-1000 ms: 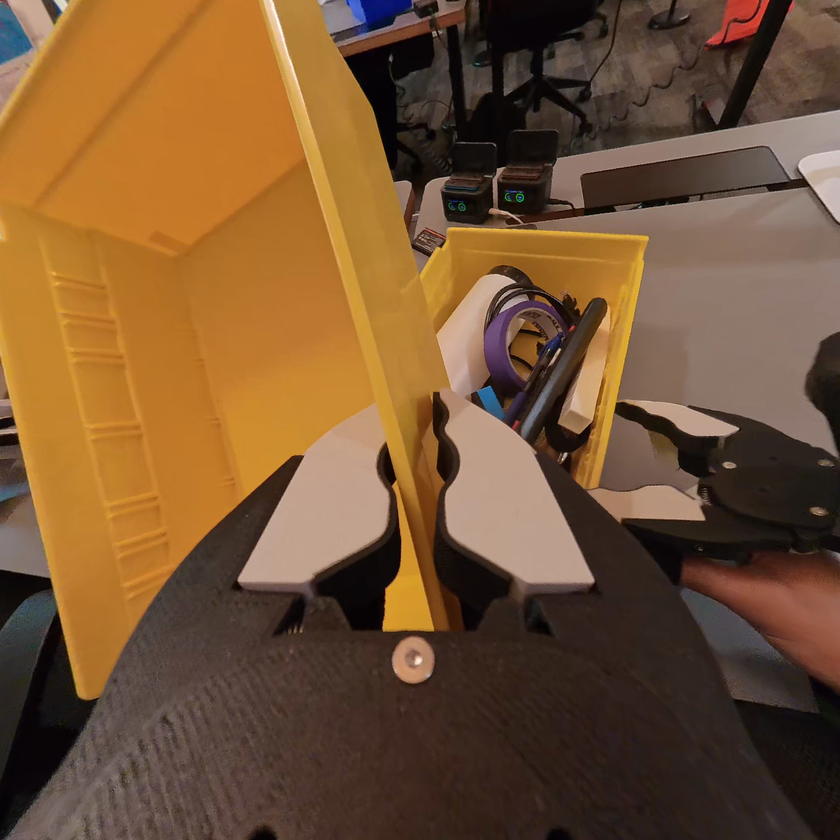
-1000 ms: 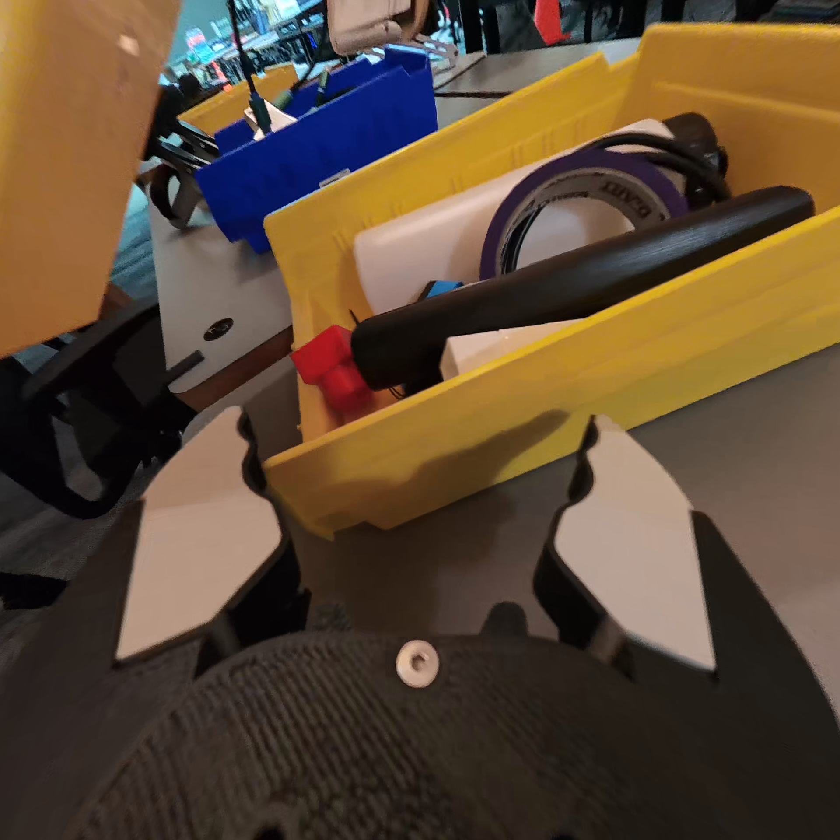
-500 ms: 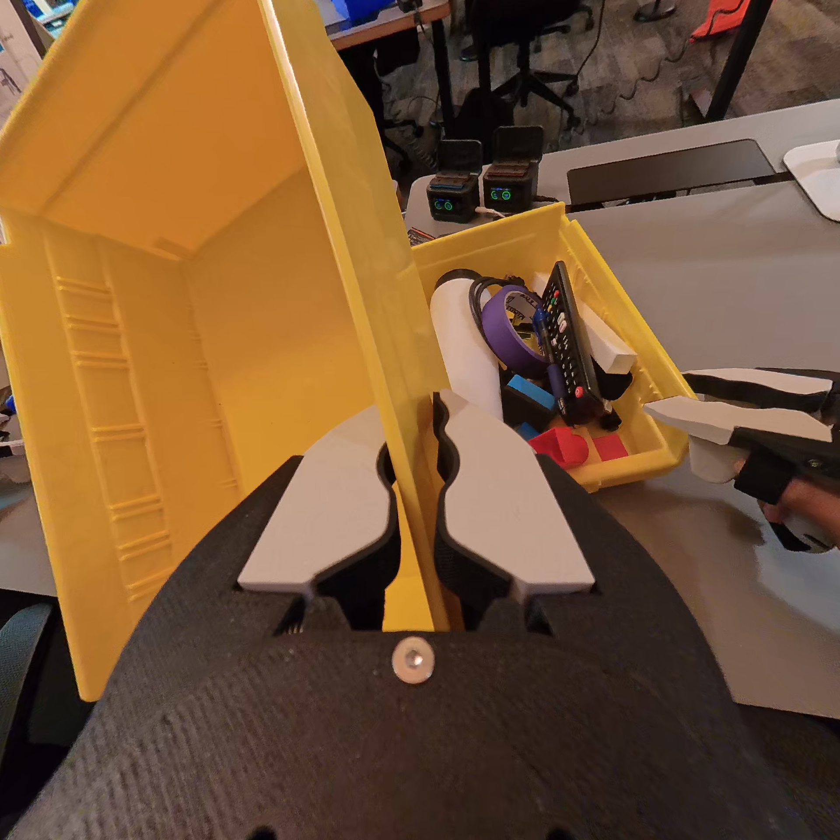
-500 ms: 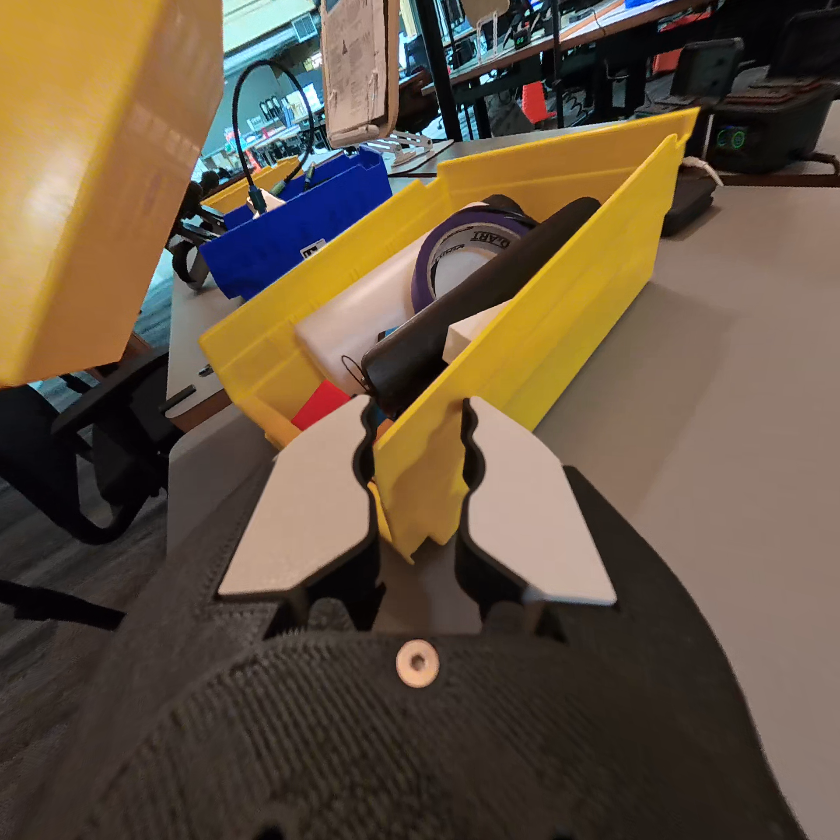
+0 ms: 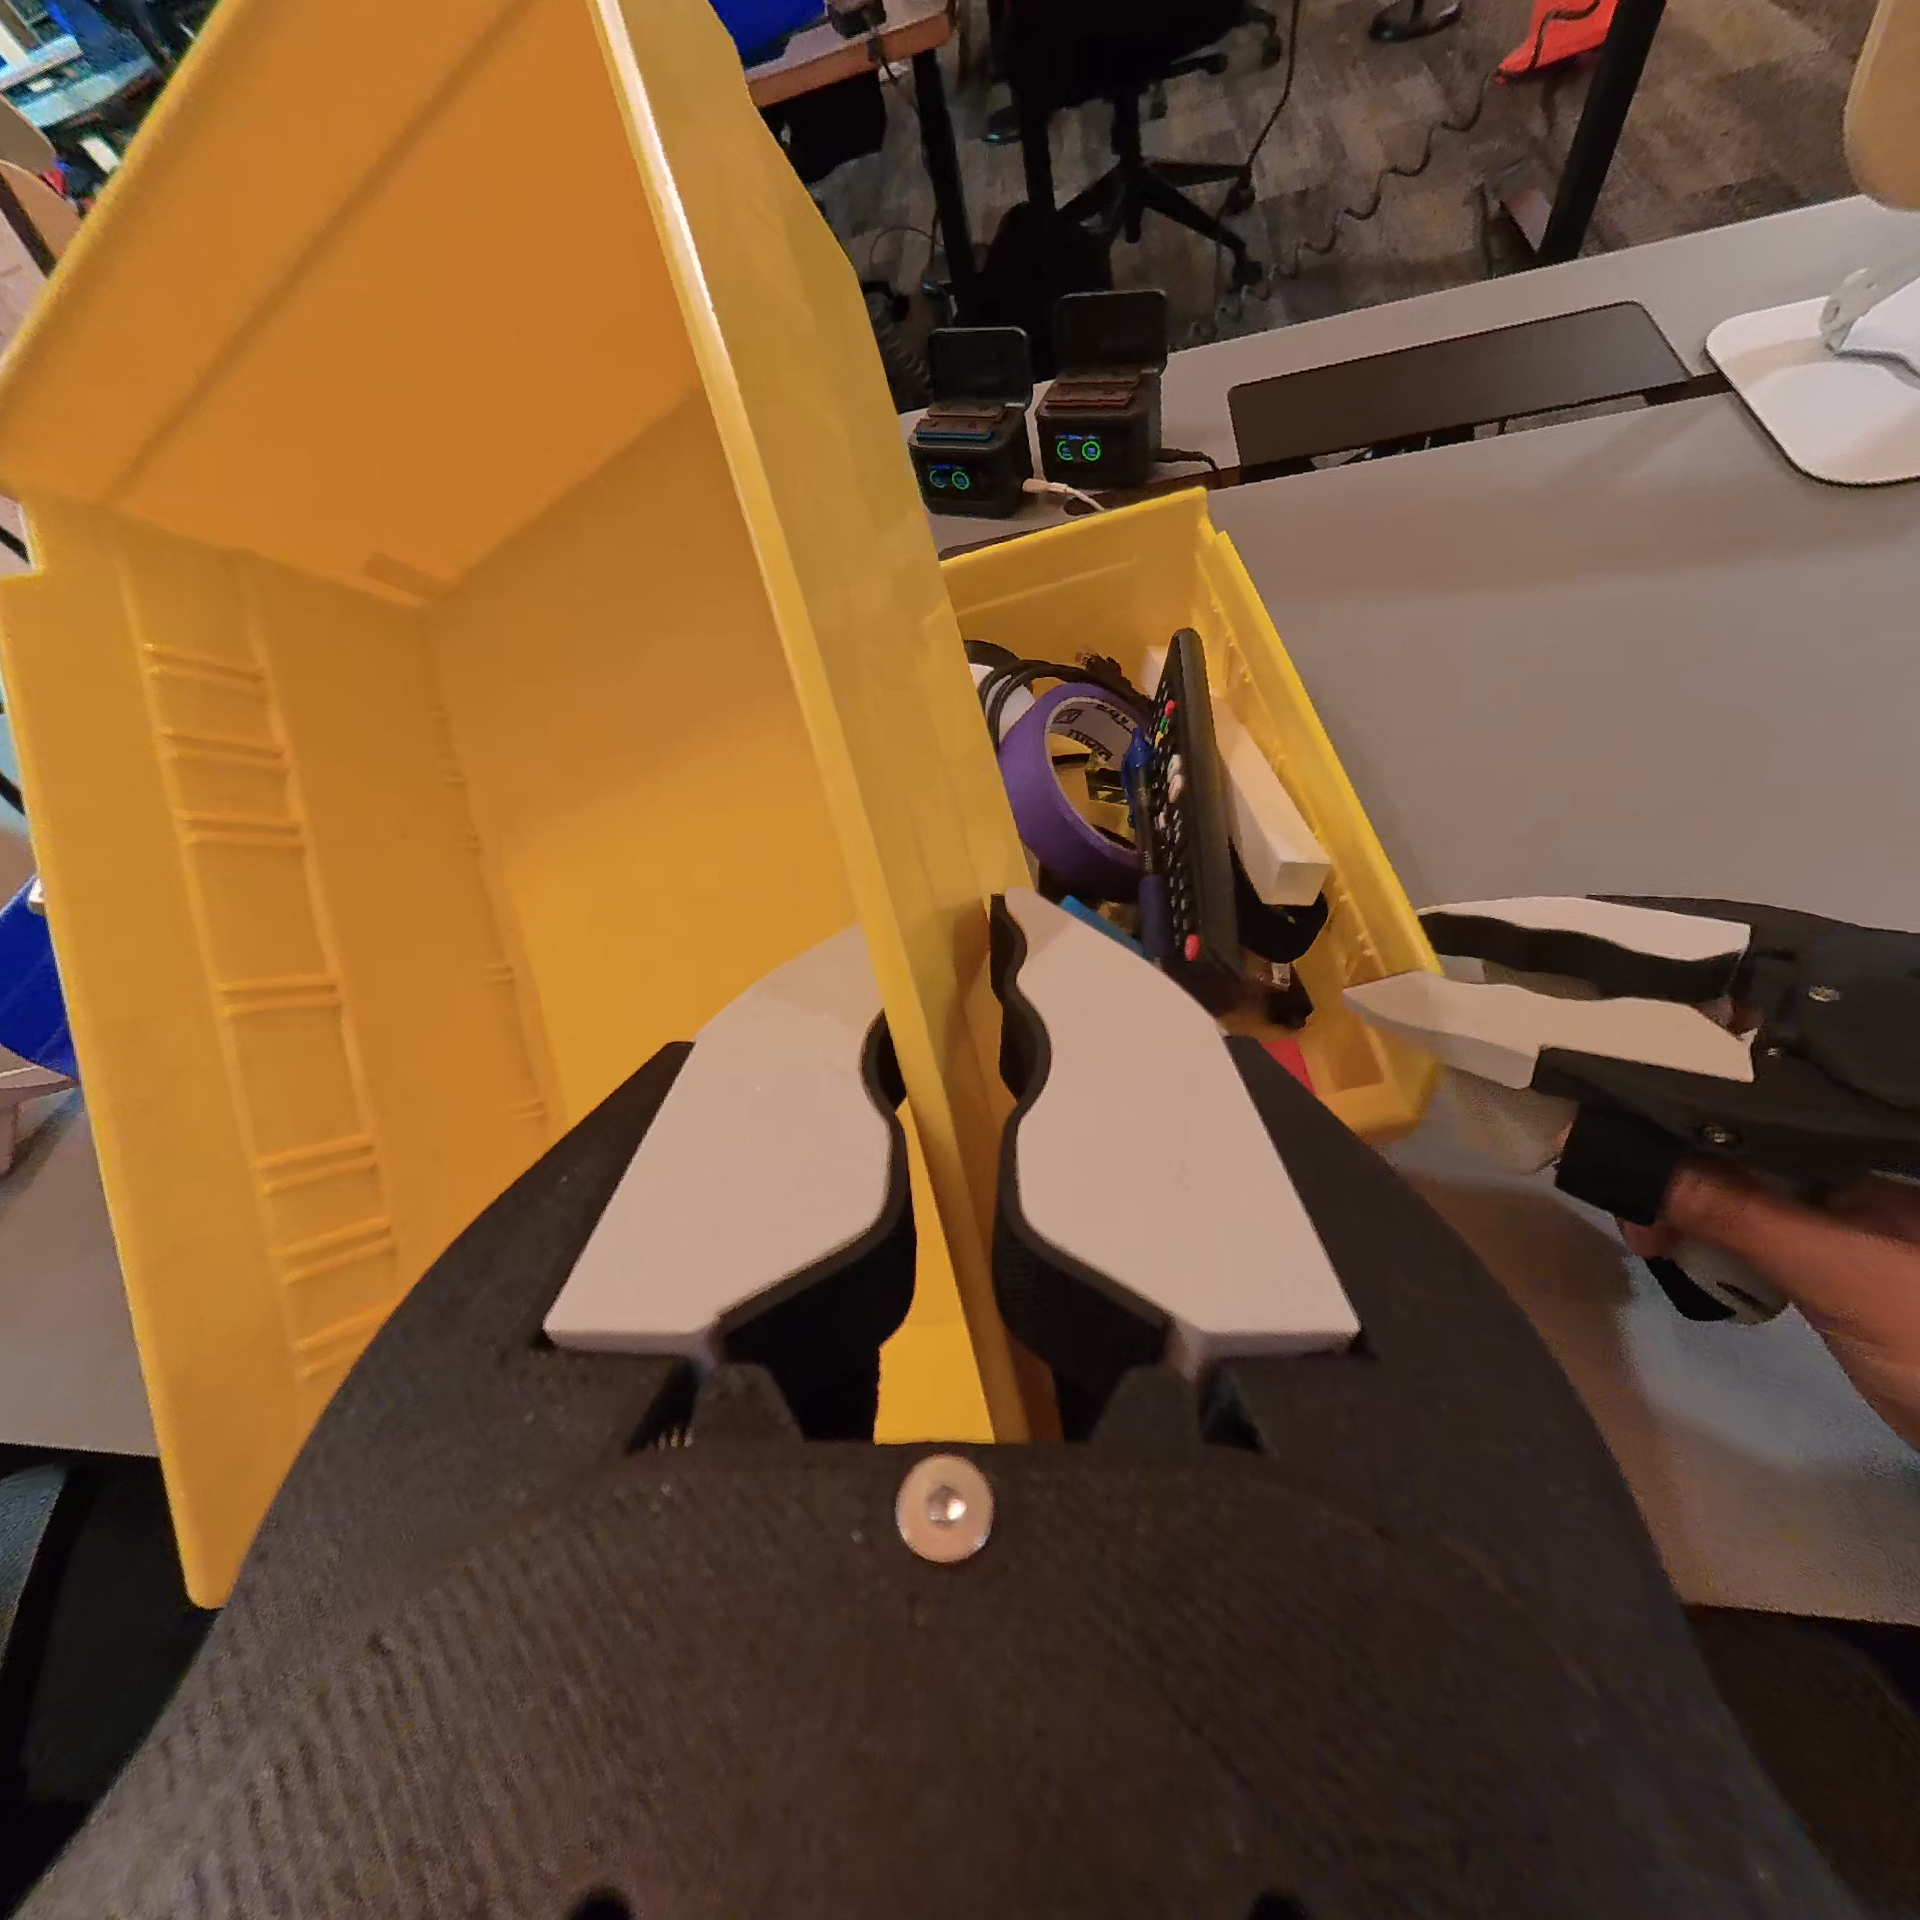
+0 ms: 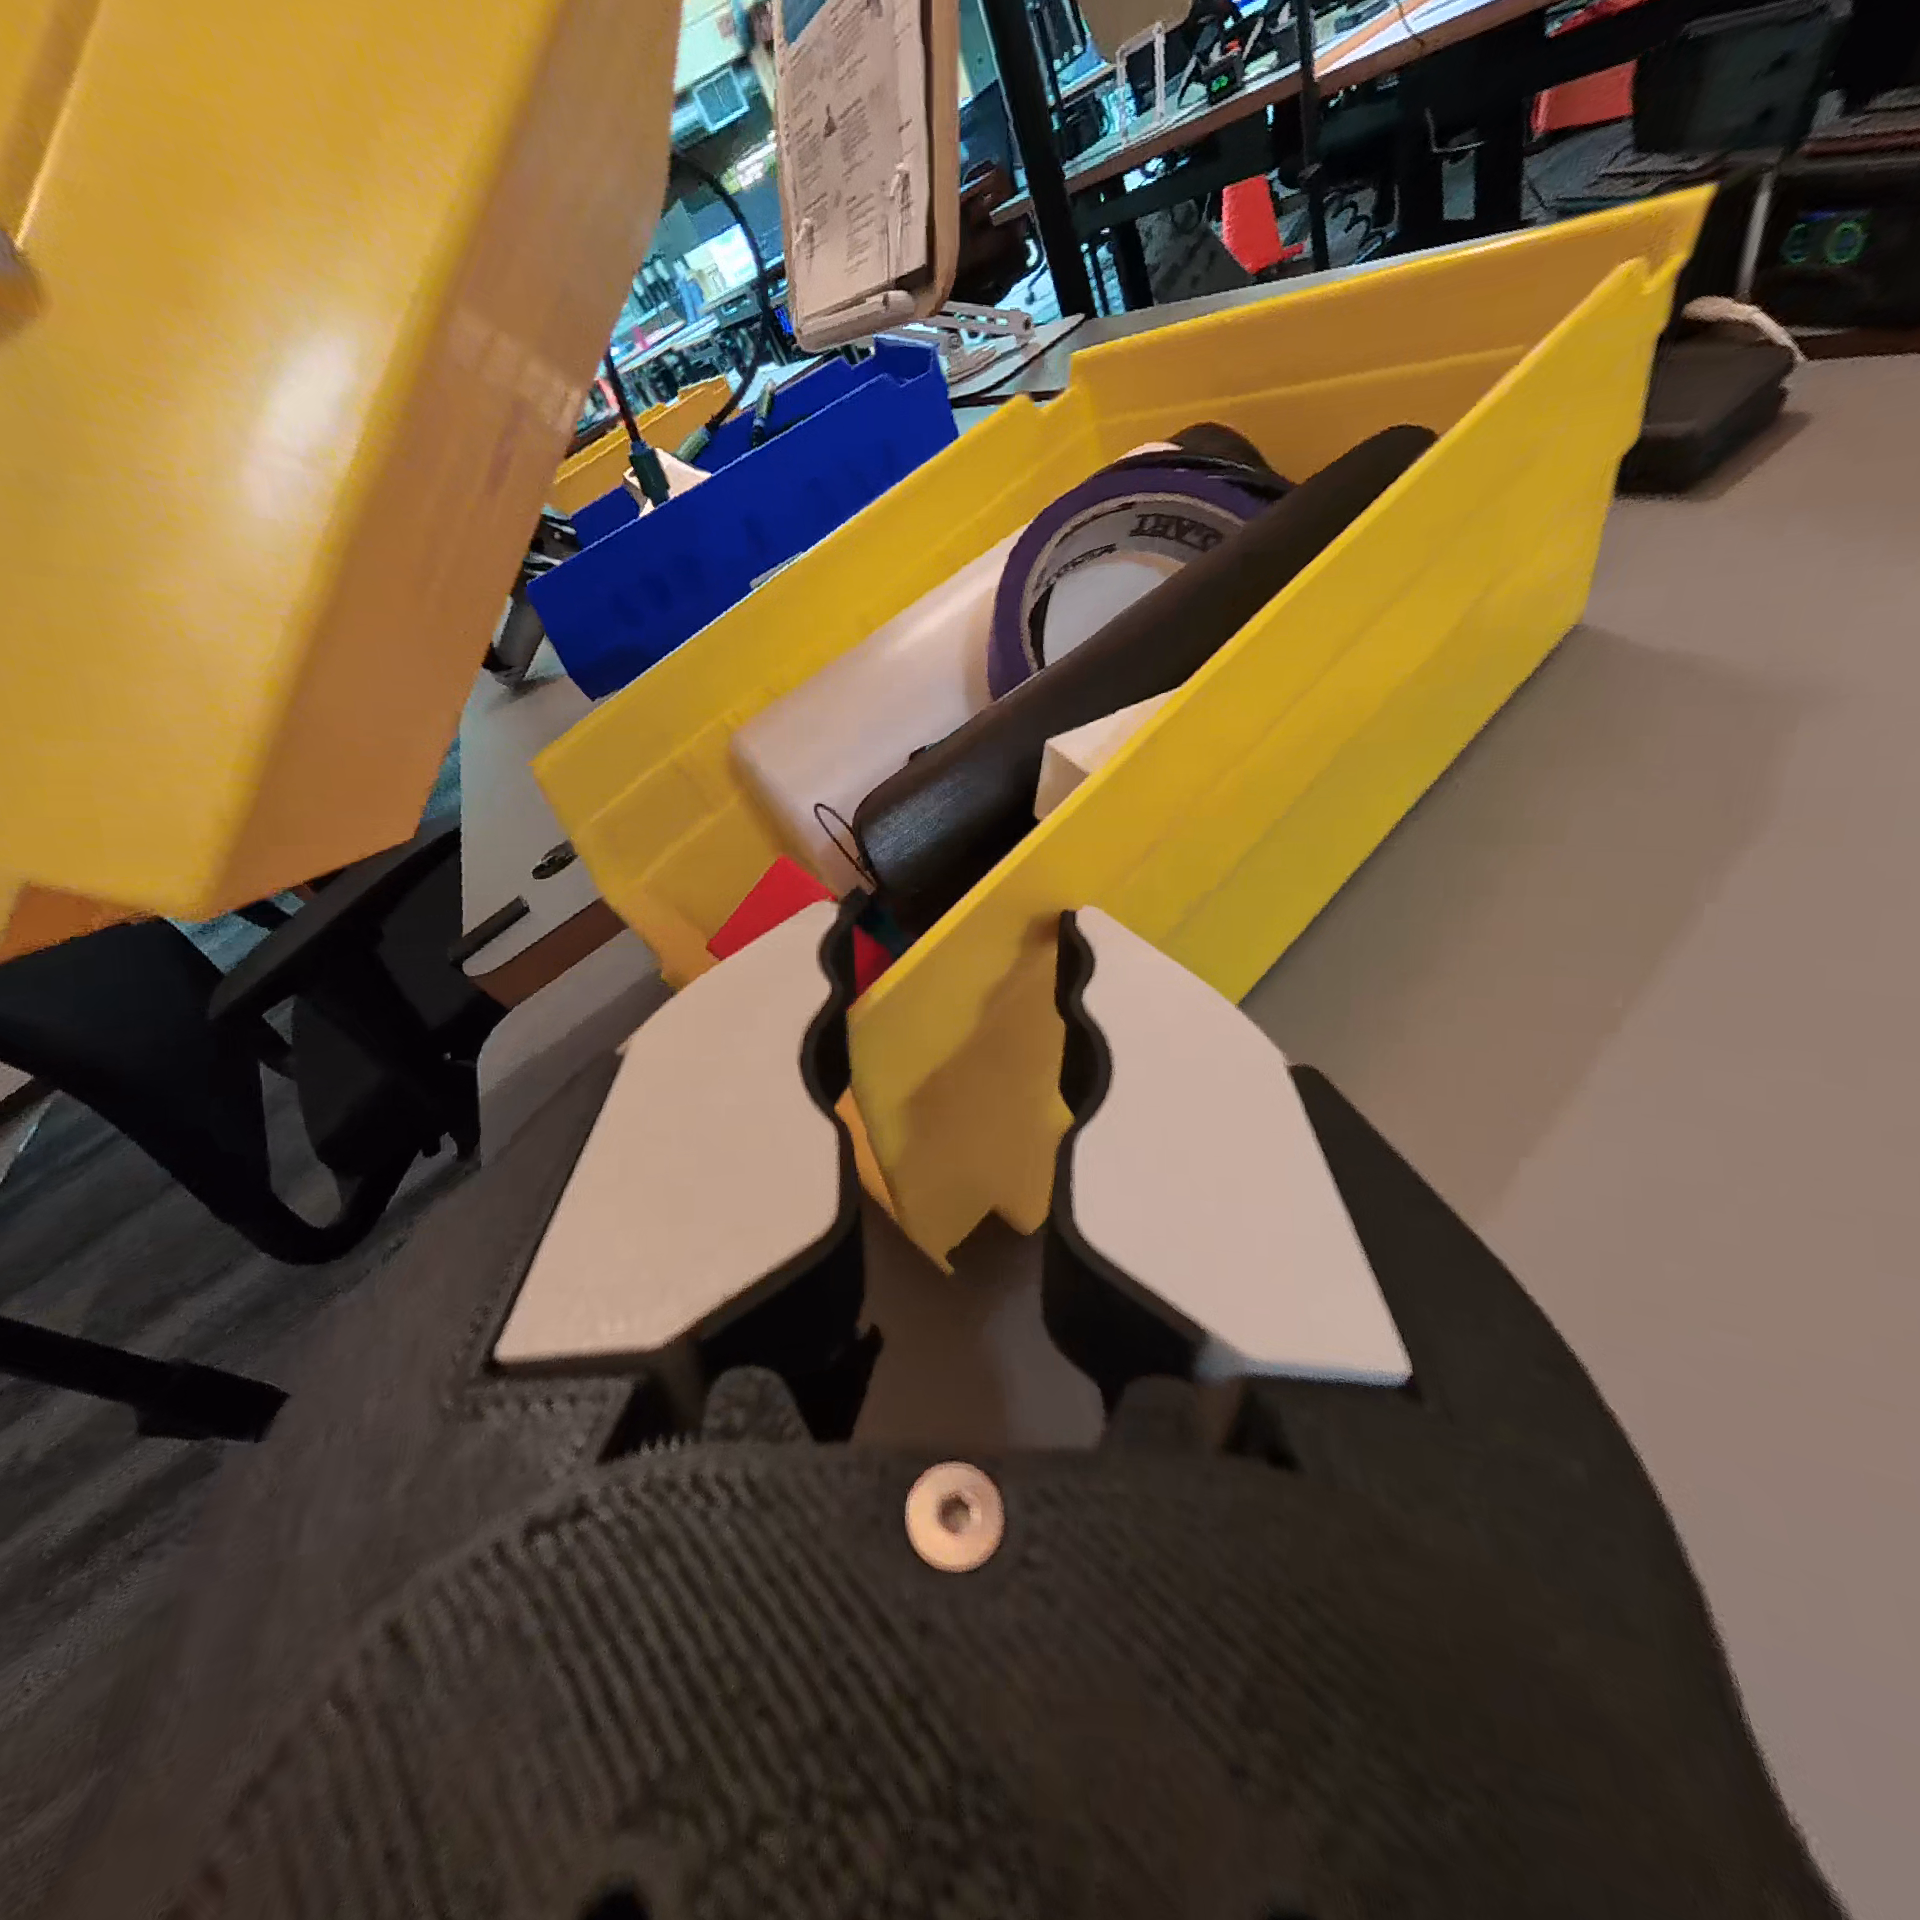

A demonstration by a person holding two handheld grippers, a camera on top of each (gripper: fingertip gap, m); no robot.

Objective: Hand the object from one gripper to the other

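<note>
My left gripper is shut on the side wall of an empty yellow bin and holds it tipped up in the air; that bin also shows at upper left in the right wrist view. A second yellow bin sits on the grey table, full of items: a purple tape roll, a black remote, white blocks, red pieces. My right gripper is shut on the near corner of that full bin's wall. It also shows at right in the left wrist view.
Two black chargers with green lights and a black mat lie beyond the full bin. A blue bin stands farther off on another table. A white base sits far right. Office chairs stand on the floor.
One second ago my right gripper was open in front of the full bin. It moved in and shut on the bin's corner wall. My left gripper kept holding the empty bin.
</note>
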